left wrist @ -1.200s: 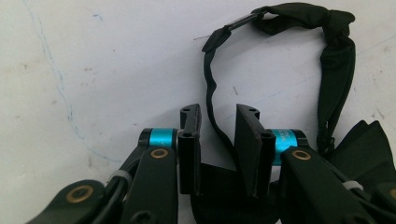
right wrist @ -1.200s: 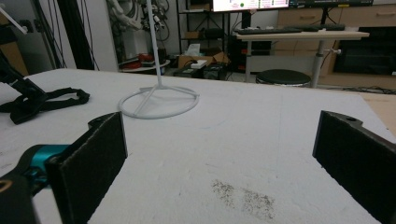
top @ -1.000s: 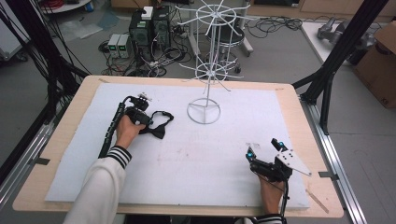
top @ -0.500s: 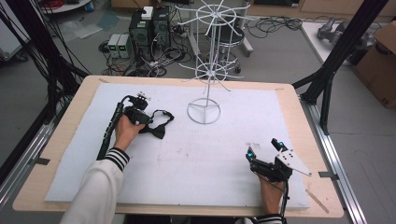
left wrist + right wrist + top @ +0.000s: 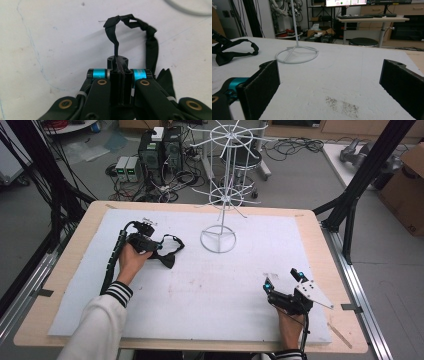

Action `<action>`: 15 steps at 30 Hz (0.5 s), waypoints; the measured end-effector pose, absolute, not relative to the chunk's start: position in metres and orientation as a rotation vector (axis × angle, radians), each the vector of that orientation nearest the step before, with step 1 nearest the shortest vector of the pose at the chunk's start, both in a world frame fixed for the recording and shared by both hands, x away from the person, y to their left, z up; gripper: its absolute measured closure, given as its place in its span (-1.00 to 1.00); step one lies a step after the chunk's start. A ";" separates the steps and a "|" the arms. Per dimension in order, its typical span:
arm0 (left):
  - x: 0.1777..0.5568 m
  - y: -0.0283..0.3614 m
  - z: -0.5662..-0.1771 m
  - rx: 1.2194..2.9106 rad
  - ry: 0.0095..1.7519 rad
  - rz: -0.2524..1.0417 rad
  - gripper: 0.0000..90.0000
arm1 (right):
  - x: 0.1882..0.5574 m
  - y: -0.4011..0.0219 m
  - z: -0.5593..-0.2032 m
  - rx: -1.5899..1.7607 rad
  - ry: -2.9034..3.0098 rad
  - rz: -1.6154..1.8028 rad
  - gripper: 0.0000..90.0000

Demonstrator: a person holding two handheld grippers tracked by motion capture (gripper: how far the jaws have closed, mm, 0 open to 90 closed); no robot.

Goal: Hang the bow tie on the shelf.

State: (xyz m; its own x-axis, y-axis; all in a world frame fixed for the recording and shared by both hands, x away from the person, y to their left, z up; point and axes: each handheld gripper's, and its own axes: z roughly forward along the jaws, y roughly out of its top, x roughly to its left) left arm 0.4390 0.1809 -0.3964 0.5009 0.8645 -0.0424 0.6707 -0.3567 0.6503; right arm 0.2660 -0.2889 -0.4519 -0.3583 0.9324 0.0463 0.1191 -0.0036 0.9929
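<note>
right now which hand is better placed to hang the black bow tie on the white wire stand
Left. The left gripper is already shut on the strap of the black bow tie, close beside the white wire stand. The right gripper sits open at the table's near right edge, farther from both.

- A white foam sheet covers most of the wooden table.
- Computer towers stand on the floor behind it amid cables.
- A cardboard box sits at far right.
</note>
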 end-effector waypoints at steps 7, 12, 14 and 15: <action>0.430 0.181 -0.384 2.097 1.167 0.454 0.98 | 0.266 -0.288 -0.452 1.107 1.560 1.435 -0.96; 0.424 0.182 -0.376 2.064 1.128 0.471 0.98 | 0.266 -0.288 -0.452 1.107 1.558 1.434 -0.96; 0.422 0.182 -0.373 2.048 1.108 0.475 0.98 | 0.266 -0.289 -0.452 1.106 1.560 1.433 -0.96; 0.421 0.181 -0.372 2.039 1.099 0.475 0.98 | 0.266 -0.288 -0.452 1.107 1.558 1.434 -0.96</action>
